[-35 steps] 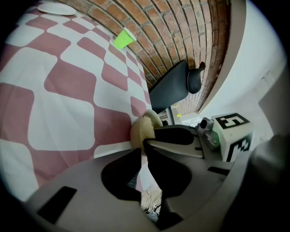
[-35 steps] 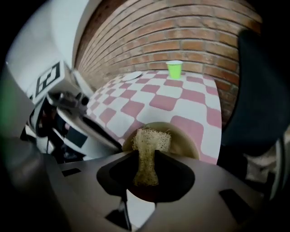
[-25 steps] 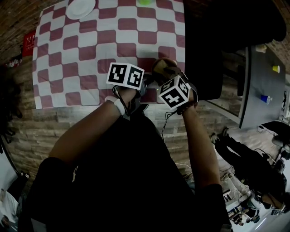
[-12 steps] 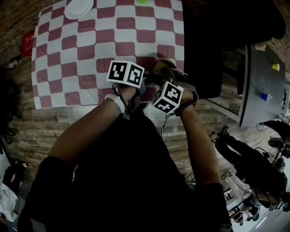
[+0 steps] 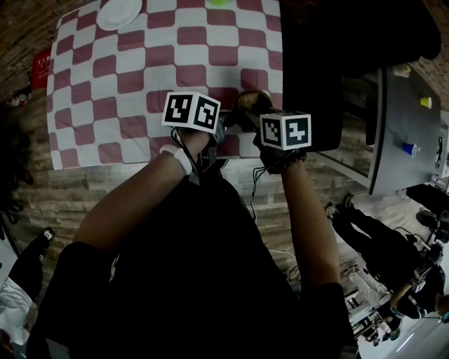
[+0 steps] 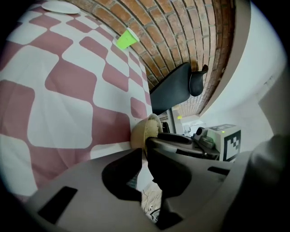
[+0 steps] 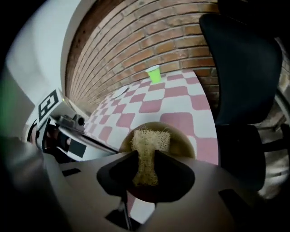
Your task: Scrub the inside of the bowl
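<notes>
A tan bowl (image 5: 250, 99) sits at the near right corner of the checkered table (image 5: 126, 84). My left gripper (image 6: 145, 155) is shut on the bowl's (image 6: 141, 132) rim, holding it from the left. My right gripper (image 7: 146, 159) is shut on a pale fibrous scrub pad (image 7: 149, 141), whose wide end lies inside the bowl (image 7: 183, 140). In the head view the two marker cubes sit side by side above the bowl and hide most of it. The right gripper's cube (image 6: 226, 141) shows just beyond the bowl in the left gripper view.
A green cup (image 7: 154, 73) and a white plate (image 5: 119, 12) stand at the table's far side. A black office chair (image 7: 240, 59) stands close to the right of the bowl. The table's near edge (image 5: 140, 163) runs just below the grippers.
My right gripper has swung and turned, its cube moving right and facing up square. The left gripper has held almost still on the bowl.
</notes>
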Motion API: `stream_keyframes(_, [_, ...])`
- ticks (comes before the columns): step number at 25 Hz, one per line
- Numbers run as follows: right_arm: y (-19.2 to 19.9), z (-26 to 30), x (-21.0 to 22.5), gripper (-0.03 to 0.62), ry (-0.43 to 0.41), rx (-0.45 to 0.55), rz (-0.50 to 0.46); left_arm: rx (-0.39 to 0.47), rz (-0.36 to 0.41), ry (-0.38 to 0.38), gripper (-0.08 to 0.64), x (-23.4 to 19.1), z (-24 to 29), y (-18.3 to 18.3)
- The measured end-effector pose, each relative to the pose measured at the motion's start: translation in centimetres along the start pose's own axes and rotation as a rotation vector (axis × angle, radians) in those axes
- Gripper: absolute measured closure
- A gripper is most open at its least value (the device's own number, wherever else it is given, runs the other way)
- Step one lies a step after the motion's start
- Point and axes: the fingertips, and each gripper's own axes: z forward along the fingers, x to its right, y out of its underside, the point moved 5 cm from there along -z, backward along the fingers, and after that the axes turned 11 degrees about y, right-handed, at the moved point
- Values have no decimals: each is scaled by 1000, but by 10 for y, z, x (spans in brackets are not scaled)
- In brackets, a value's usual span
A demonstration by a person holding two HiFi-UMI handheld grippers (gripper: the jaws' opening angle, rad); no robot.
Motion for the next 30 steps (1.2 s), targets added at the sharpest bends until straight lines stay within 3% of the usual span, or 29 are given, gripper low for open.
stream_keyframes(2, [1, 1, 0, 463, -5, -12, -6, -8, -6, 7, 512, 1, 4, 5])
stream_keyframes(5, [2, 3, -8, 463, 17, -29, -131, -12, -2, -6, 512, -1, 4, 6])
stream_keyframes(7, [3, 4, -15, 463, 66, -39, -326, -12, -5, -9, 512, -4, 4, 4])
stream_keyframes(11, [10, 5, -22, 463, 241, -28, -883, -22, -1, -4, 512, -6, 3, -2])
stream_keyframes(13, [13, 5, -21, 463, 265, -8, -962, -12, -8, -8, 512, -7, 1, -8])
stream_keyframes(15, [12, 4, -18, 463, 243, -6, -837, 8, -13, -15, 512, -8, -1, -16])
stream_keyframes(19, [4, 3, -7, 463, 173, -10, -381, 24, 28, -22, 512, -3, -6, -24])
stream_keyframes(22, [-2, 0, 0, 463, 130, 14, -151, 11, 36, -28, 512, 1, -5, -13])
stream_keyframes(30, [7, -3, 0, 463, 123, -36, 16, 18, 0, -21, 512, -3, 3, -6])
